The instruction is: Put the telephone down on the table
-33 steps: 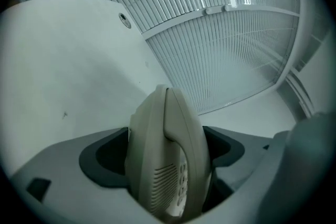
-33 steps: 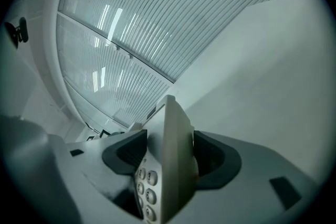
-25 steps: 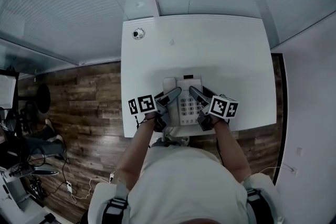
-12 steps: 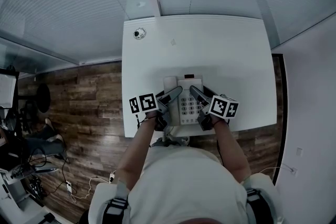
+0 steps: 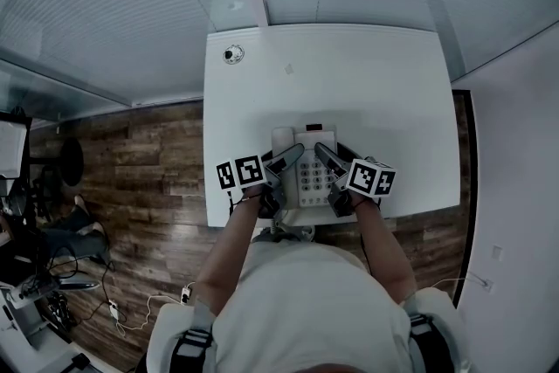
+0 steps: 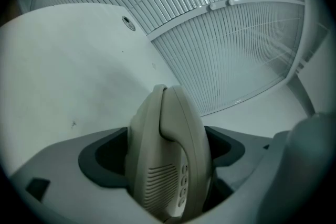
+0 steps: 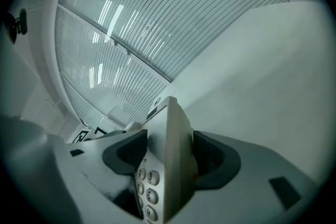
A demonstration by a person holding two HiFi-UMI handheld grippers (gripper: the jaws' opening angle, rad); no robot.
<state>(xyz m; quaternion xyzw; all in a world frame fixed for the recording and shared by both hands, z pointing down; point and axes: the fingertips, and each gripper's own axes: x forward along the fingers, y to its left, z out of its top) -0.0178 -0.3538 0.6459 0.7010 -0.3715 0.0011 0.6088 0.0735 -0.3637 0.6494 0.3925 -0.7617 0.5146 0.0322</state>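
**A:** Where is the beige plastic push-button telephone (image 5: 307, 170)?

**B:** It is over the near part of the white rectangular counter (image 5: 376, 83), straight in front of the person and between the two tools. I can't tell whether its base touches the counter.

**A:** Which way does it run?

**B:** It is face up, and its long axis runs from the person toward the counter's far edge. The handset lies along its left side with the keypad to the right of it. The small display end is farthest from the person.

**A:** And the left tool (image 5: 292, 155)?

**B:** It slants in from the near left, its jaws clamped on the handset side. In the left gripper view the handset and the body's edge stand between the dark pads.

**A:** The right tool (image 5: 324, 154)?

**B:** It mirrors the left one and grips the telephone's right edge. In its own view the thin rim sits between the jaws, with round number keys just left of it.

**A:** Anything else on the counter?

**B:** A small round dark-centred fitting (image 5: 231, 55) sits at the far left corner, well apart from the telephone.
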